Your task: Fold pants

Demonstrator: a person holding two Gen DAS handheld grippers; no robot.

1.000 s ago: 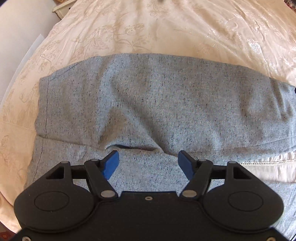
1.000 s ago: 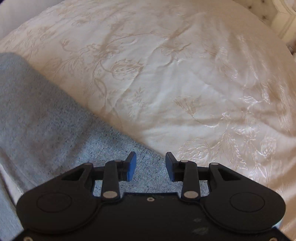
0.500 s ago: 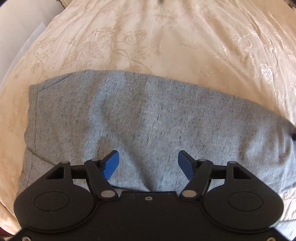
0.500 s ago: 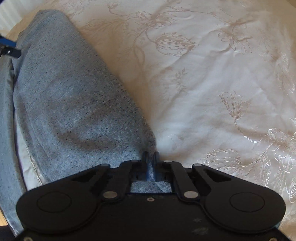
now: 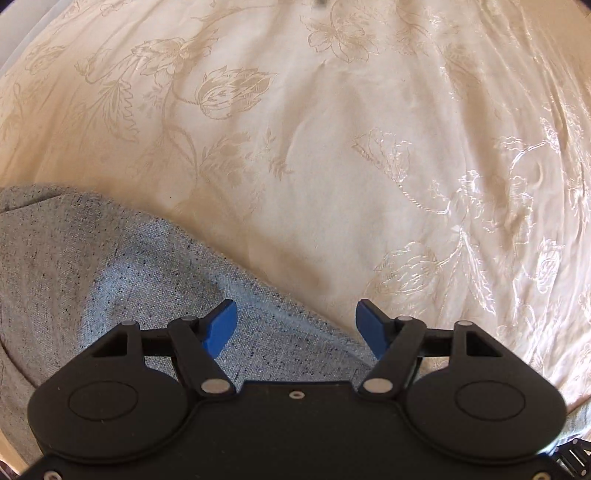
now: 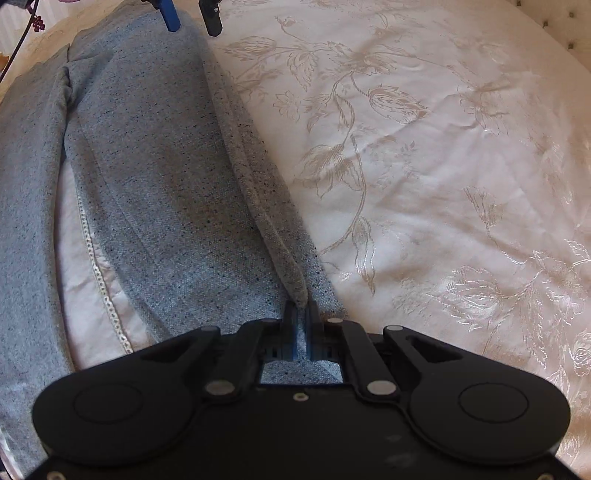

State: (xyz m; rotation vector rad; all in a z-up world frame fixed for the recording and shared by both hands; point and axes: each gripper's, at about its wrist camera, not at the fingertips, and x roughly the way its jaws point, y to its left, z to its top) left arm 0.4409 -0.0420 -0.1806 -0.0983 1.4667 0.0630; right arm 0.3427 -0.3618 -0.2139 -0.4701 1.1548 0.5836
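Observation:
The grey speckled pants (image 6: 155, 177) lie folded lengthwise on the cream bedspread; in the left wrist view they (image 5: 110, 266) fill the lower left. My right gripper (image 6: 302, 317) is shut on the pants' far folded edge, which runs as a ridge away from the jaws. My left gripper (image 5: 297, 328) is open, its blue fingers (image 5: 221, 326) spread over the same edge with bedspread beyond. The left gripper also shows at the top of the right wrist view (image 6: 190, 14), at the pants' other end.
The cream floral bedspread (image 5: 332, 147) stretches wide beyond the pants in both views. A white lace-trimmed sheet (image 6: 92, 266) shows between the pant layers. A tufted headboard (image 6: 569, 33) lies at the far right.
My right gripper closed on the pants' edge and now holds it. My left gripper moved forward over the pants to their far edge and stayed open.

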